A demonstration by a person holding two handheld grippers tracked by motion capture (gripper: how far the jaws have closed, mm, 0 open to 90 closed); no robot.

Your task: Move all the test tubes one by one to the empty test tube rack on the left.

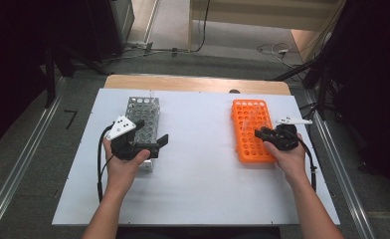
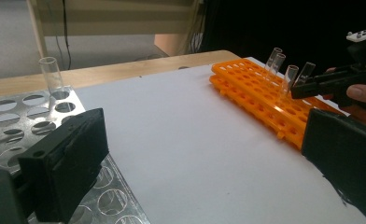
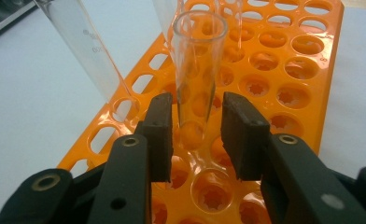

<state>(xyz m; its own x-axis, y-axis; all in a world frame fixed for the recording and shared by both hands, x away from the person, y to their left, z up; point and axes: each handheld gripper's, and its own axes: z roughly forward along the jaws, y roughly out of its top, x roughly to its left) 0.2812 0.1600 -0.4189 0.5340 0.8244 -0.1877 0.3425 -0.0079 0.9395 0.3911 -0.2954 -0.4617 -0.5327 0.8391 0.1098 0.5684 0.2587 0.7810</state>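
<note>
An orange tube rack [image 1: 251, 110] lies on the right of the white board and holds several clear glass tubes [image 2: 289, 77]. My right gripper [image 1: 259, 133] hovers low over its near half. In the right gripper view its jaws straddle one upright tube [image 3: 197, 56], and the right gripper [image 3: 197, 135] is open, with thin gaps on both sides of the glass. A metal rack [image 1: 143, 107] on the left holds one tube [image 2: 50, 77] at its far corner. My left gripper [image 1: 152, 132] sits above this rack's right edge. The left gripper [image 2: 204, 158] is wide open and holds nothing.
The white board [image 1: 203, 174] rests on a wooden table [image 1: 198, 83], with bare surface between the two racks. A second tube [image 3: 85, 51] leans in the orange rack [image 3: 288, 60] just left of the straddled one. Cables and dark stands surround the table on the floor.
</note>
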